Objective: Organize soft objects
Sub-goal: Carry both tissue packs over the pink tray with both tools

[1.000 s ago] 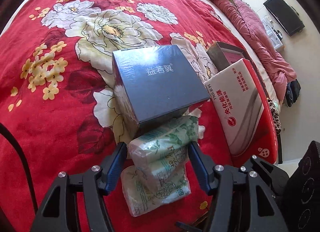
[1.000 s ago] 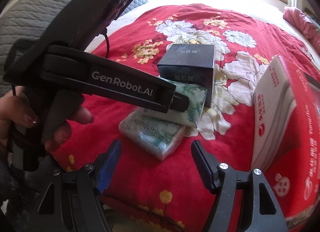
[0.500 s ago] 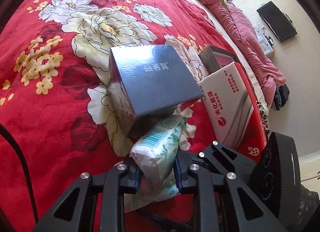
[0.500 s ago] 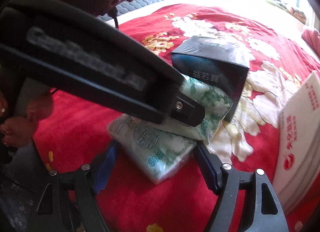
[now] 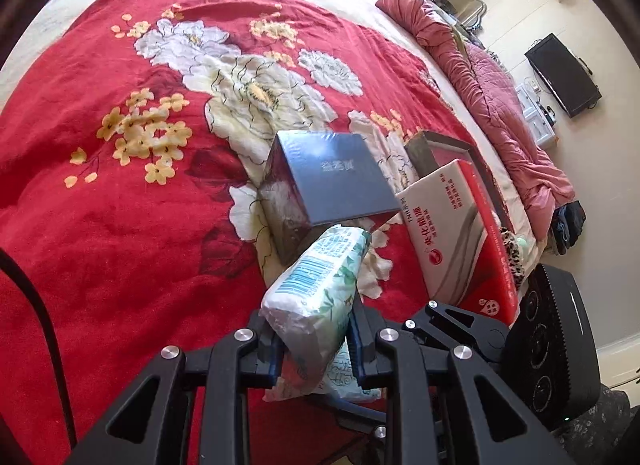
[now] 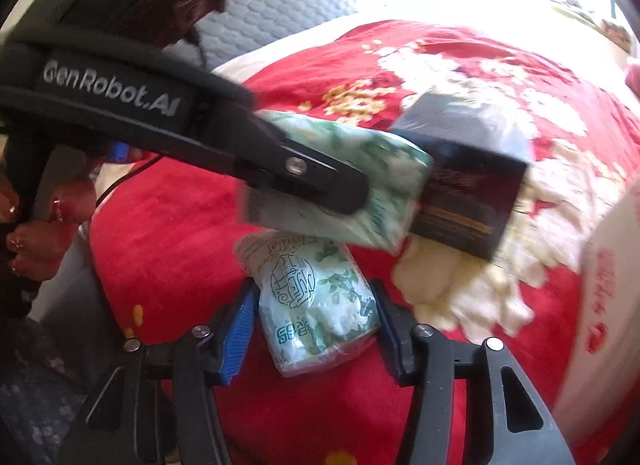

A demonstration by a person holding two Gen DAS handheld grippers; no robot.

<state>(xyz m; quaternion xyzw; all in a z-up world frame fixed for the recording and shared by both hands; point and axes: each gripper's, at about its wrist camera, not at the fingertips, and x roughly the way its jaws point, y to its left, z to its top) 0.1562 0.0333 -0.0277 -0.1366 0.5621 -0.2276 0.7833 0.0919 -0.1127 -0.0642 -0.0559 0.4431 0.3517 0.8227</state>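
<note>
— On the bed, against the near side of the dark box (image 5: 332, 181), what do the left tongs (image 5: 314, 339) have?

— One tissue pack (image 5: 320, 297), pinched between both fingers and lifted clear of the red flowered blanket (image 5: 120, 225); its far end touches the box's near face.

— And the second tissue pack (image 6: 316, 305)?

— It lies on the blanket on the near side of the box, under the raised pack. The right tongs (image 6: 314, 329) straddle it — blue-padded fingers on both sides, set apart; I cannot tell whether they press it yet.

— Anything else near the box?

— A red-and-white carton (image 5: 452, 233) stands to its right, and a pink quilt (image 5: 496, 105) lies well beyond that.
</note>
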